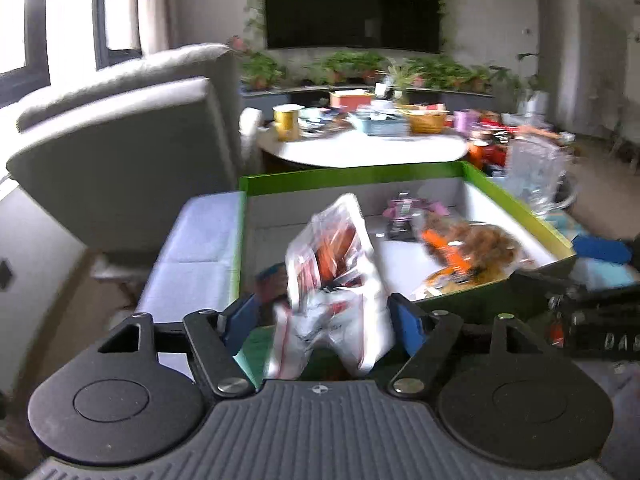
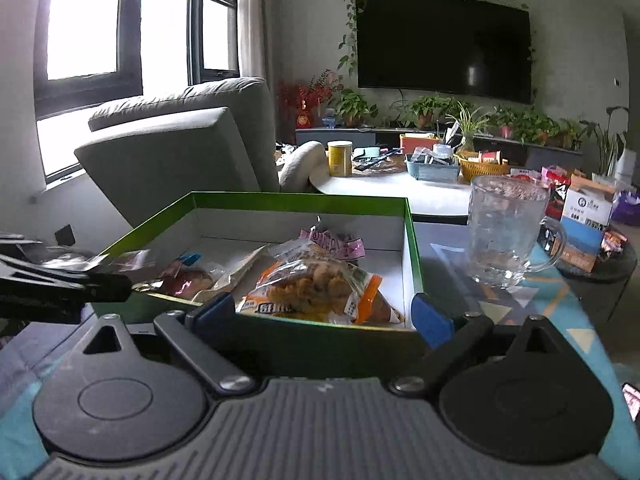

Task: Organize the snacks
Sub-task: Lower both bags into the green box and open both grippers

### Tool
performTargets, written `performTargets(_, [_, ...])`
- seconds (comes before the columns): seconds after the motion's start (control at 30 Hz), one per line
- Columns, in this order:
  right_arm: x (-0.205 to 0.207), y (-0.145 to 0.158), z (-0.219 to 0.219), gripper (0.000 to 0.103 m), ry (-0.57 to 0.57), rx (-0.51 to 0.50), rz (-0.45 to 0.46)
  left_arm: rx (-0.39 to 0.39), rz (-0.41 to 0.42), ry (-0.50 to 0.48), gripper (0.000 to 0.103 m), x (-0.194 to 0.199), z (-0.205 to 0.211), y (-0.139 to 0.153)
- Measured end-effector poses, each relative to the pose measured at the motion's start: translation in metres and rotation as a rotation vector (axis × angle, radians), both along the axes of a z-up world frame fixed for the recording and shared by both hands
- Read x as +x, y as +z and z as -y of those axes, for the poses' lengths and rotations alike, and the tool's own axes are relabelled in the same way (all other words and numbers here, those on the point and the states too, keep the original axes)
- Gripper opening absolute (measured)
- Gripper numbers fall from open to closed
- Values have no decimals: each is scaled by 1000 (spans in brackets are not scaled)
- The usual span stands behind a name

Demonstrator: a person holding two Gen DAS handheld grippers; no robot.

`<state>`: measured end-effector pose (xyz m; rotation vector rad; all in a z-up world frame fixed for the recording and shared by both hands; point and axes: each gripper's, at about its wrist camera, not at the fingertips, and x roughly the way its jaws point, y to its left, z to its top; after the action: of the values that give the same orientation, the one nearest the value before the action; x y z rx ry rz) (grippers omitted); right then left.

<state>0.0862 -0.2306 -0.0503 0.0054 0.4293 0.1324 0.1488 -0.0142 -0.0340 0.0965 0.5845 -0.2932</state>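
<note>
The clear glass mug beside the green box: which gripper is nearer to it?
Right. The right gripper sits at the green box's near wall, the clear glass mug just ahead to its right. The left gripper is across the box, over a white-and-red snack bag.

Green box (image 2: 414, 240) with white inside, orange snack bag (image 2: 316, 288) flat near its front, pink packet (image 2: 336, 242) behind, white-and-red packet (image 1: 336, 276) standing upright at the near edge

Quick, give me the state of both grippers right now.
Left gripper: open, a red-and-white snack packet standing between its blue pads, not visibly pressed.
Right gripper: open, holding nothing, at the near wall of the green box.
</note>
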Motion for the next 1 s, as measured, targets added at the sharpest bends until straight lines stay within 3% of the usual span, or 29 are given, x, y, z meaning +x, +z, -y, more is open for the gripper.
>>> performTargets(0.07, [-3,1,1,62,12,27,-15,-33,-28,2,67,11,1,5])
performTargets(0.2, [-9,1,1,62,11,38,-15,25,-4,32,66,30,11,9])
performTargets(0.47, [-9,-8,14,62,-21,80,-40,18,-44,56,64,54,12,0])
performTargets(0.5, [-9,-9,15,62,-24,92,-46,21,-45,60,58,59,14,1])
performTargets(0.63, [-9,-11,16,62,-26,96,-56,15,2,50,55,71,24,11])
performTargets(0.83, [-11,-16,22,62,-50,62,-54,14,48,48,62,52,19,21])
performTargets(1.0, [-7,-36,28,62,-41,29,-154,-45,12,63,64,12,-10,11])
